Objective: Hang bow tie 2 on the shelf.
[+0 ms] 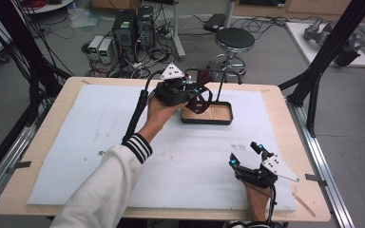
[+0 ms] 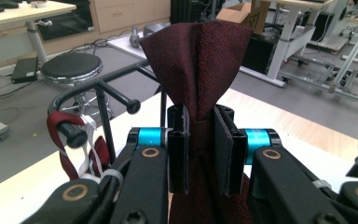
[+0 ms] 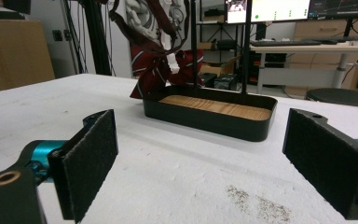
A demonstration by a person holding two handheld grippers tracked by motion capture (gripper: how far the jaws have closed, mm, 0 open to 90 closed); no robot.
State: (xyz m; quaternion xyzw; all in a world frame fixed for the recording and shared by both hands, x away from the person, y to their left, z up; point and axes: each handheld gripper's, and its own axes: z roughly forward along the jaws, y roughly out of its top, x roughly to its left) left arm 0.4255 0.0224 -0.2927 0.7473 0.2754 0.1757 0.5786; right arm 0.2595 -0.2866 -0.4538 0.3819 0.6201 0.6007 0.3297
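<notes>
Dark-red bow tie [image 2: 196,60] between left gripper [image 2: 200,149] pads, close up.

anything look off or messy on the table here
Small things only: a dark speckled smudge soils the white mat in front of the open right gripper. The dark red bow tie is bunched between the left gripper pads, its strap looped on the black rack rather than hanging tidily.

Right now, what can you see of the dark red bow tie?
The dark red woven-fabric bow tie is pinched at its knot between the jaws of the left hand-held gripper, its wings fanning upward. Its strap, with white plastic fittings, loops over a peg of the black metal stand above the black wood-floored tray.
</notes>
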